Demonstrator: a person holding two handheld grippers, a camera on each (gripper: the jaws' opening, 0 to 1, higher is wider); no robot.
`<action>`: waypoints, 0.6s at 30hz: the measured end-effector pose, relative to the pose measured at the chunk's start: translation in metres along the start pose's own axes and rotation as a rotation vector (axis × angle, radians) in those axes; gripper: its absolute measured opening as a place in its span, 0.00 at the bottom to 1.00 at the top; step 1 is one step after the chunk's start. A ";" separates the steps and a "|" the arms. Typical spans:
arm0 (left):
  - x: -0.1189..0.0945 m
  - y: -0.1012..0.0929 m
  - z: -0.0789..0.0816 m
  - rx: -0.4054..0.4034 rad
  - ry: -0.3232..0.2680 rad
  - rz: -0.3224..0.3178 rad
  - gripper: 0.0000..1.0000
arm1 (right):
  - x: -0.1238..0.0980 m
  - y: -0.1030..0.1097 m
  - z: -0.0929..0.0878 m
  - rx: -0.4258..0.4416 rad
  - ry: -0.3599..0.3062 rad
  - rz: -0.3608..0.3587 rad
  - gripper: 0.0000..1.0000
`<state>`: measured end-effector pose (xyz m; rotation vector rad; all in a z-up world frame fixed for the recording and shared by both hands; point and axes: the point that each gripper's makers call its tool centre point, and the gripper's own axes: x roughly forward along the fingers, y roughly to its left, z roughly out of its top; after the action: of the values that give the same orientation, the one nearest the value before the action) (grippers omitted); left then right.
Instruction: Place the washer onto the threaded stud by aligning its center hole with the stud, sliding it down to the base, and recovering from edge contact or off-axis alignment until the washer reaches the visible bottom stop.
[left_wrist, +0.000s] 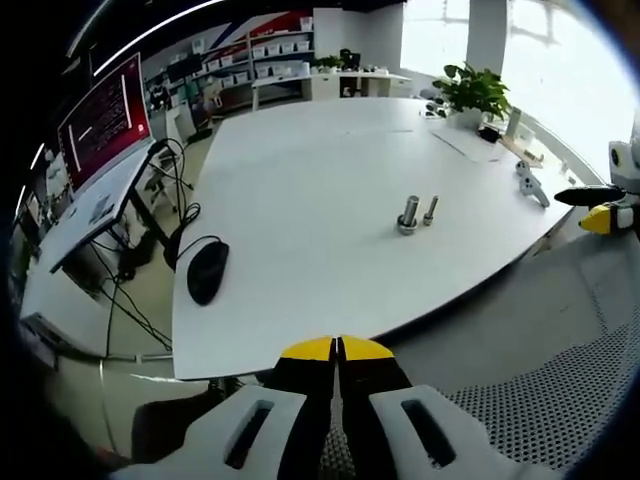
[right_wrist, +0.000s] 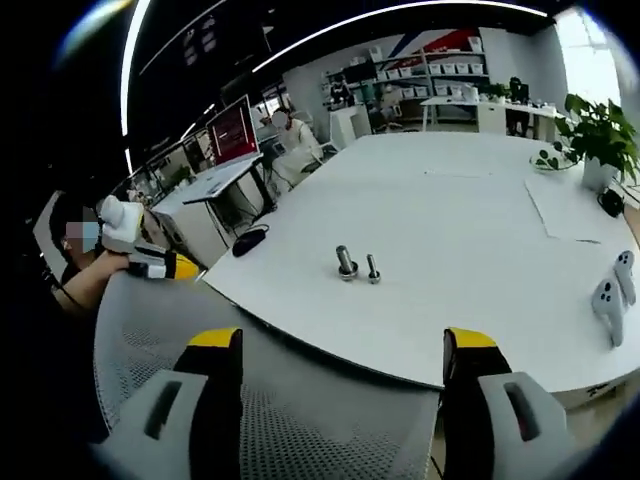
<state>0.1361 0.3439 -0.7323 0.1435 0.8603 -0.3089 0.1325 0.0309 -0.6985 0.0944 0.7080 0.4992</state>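
Observation:
On the white table (left_wrist: 300, 230) stand two small metal studs. The thicker stud (left_wrist: 408, 215) (right_wrist: 346, 264) has a ring-like collar at its base; whether that ring is the washer I cannot tell. A thinner bolt (left_wrist: 431, 210) (right_wrist: 372, 268) stands right beside it. My left gripper (left_wrist: 337, 349) is shut with its yellow tips together, well short of the table edge. My right gripper (right_wrist: 342, 345) is open and empty, over a grey mesh chair back. The right gripper (left_wrist: 605, 210) enters the left gripper view at the right edge; the left gripper (right_wrist: 150, 262) appears at left in the right gripper view, held by a person.
A black mouse (left_wrist: 207, 271) (right_wrist: 249, 240) lies near one table edge. White handheld controllers (right_wrist: 611, 292) (left_wrist: 531, 184) rest near another edge. A potted plant (left_wrist: 470, 92) (right_wrist: 598, 135) stands at the far side. A grey mesh chair (right_wrist: 300, 410) sits between me and the table. Desks with monitors (left_wrist: 100, 120) lie beyond.

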 end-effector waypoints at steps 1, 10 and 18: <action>0.000 0.000 0.000 0.001 0.000 0.000 0.00 | 0.000 0.000 0.001 0.025 -0.017 -0.010 0.76; 0.000 0.001 0.000 0.000 -0.005 0.000 0.00 | 0.004 -0.002 -0.001 -0.027 -0.008 -0.066 0.64; 0.000 0.001 0.002 -0.012 -0.024 0.005 0.00 | 0.007 -0.010 -0.013 -0.105 0.056 -0.136 0.48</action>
<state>0.1381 0.3444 -0.7305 0.1308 0.8382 -0.2999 0.1330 0.0239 -0.7148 -0.0663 0.7366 0.4093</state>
